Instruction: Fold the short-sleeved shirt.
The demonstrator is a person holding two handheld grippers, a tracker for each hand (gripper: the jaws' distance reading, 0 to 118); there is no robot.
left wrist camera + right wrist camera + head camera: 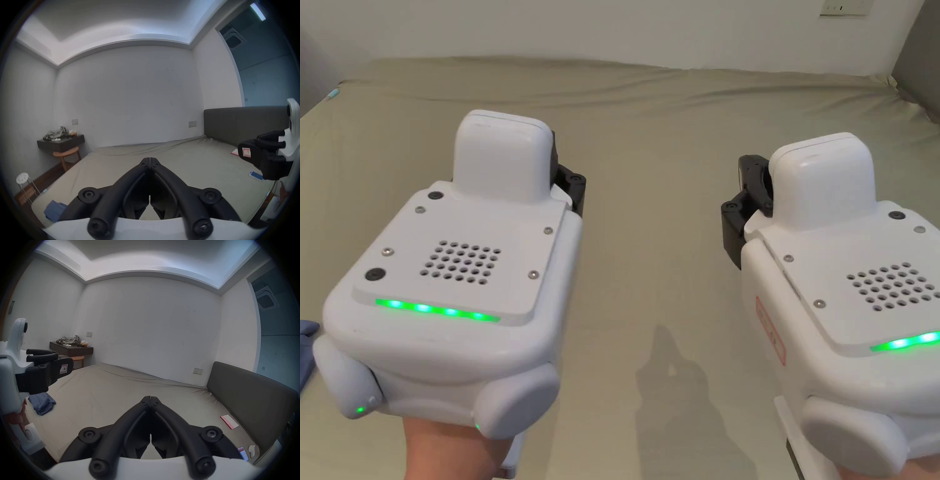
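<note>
Olive-grey bedsheet [650,125] is stretched over a wide bed [113,394], set against white walls and a dark padded headboard [251,394]. Two white hand-held grippers are held level above the bare middle of the sheet, well apart from each other. The left gripper [150,160] is seen with its black jaws drawn together at the tips, nothing between them; the right gripper [151,398] is likewise closed and empty. The blue shirt [42,404] is seen lying bunched near the bed's edge, off to the person's left and well apart from both grippers; a corner of it is caught at the left border of the head view. Whether any fold has been made in it cannot be told, but it is judged unfinished: the cloth looks rumpled, not squared. It is judged that the whole job is left: fetching the shirt, spreading it flat, folding it. Smaller items, a phone [256,175] and a pink card [229,421], are left near the headboard.
</note>
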